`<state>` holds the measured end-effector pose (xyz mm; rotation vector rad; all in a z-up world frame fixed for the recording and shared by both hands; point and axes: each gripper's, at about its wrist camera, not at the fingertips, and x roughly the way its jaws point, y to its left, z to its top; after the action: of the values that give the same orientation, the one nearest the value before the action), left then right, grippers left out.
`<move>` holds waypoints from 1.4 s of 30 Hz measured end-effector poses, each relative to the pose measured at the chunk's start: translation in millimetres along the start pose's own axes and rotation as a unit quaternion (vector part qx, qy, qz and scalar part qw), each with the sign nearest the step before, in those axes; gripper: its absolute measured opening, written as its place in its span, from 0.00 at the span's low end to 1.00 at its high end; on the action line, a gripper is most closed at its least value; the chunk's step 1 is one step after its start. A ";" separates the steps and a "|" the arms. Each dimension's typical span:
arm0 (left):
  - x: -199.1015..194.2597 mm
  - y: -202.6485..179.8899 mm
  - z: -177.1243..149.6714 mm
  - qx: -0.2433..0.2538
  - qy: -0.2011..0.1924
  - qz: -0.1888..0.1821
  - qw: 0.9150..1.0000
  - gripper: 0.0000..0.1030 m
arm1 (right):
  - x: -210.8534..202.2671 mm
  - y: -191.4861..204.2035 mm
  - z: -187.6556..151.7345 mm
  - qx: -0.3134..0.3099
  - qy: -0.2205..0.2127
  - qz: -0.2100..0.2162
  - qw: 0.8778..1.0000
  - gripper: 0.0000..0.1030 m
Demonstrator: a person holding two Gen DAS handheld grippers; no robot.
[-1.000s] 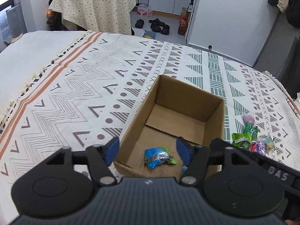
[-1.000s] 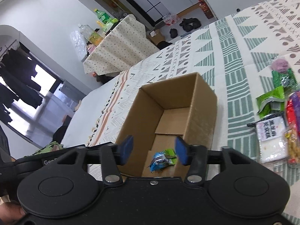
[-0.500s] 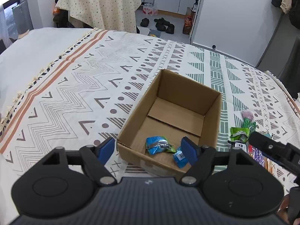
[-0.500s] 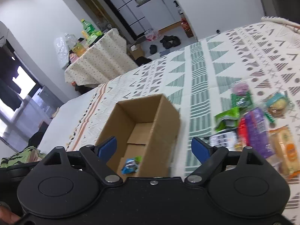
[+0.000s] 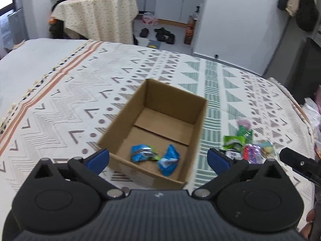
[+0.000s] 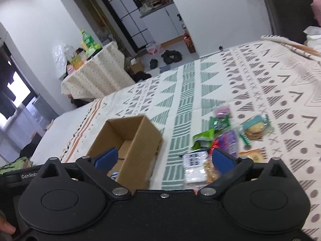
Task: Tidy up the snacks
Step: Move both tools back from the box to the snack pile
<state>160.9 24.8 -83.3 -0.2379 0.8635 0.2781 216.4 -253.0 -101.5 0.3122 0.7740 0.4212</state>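
A: We've got the left gripper [image 5: 158,158] over the near end of the cardboard box [image 5: 174,100], and its blue fingers [image 5: 98,158] have just been spreading; they now stand wide apart with nothing between them.

B: And on our other side, the right gripper [image 6: 163,157] has done the same. Its fingers [image 6: 220,159] have just been opening and hold nothing.

A: Where are the snacks?

B: We see two blue packets [image 5: 143,152] lying on the floor of the box at its near end, just beside each other. The rest sit in a loose pile of snacks [image 6: 224,140] on the patterned bedspread [image 5: 66,104], to the right of the box and apart from it.

A: From our right wrist view that pile shows a green bag [image 6: 203,138], a purple pack [image 6: 228,142] and a white packet [image 6: 193,166], the last partly behind the fingers.

B: The box stands upright and open on the bed.
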 end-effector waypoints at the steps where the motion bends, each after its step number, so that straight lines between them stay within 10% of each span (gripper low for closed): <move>1: 0.4 -3.9 -0.8 0.005 0.003 -0.004 1.000 1.00 | -2.9 -5.7 -0.4 0.004 0.000 -0.005 1.000 1.00; 24: 17.6 -76.4 -24.0 0.028 0.052 -0.080 0.995 0.99 | -32.2 -94.5 -7.0 0.152 0.004 -0.053 0.987 0.99; 29: 31.0 -86.3 -28.1 0.013 0.065 -0.091 0.994 0.98 | -21.1 -106.1 -11.9 0.179 0.026 -0.070 0.981 0.84; 42: 93.1 -110.6 -58.6 -0.013 0.142 -0.092 0.986 0.61 | 21.9 -122.3 -19.8 0.197 0.112 -0.110 0.968 0.62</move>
<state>213.7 -84.0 -181.8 -0.3846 1.1128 0.0834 246.6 -346.9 -179.5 0.5502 1.1046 0.0885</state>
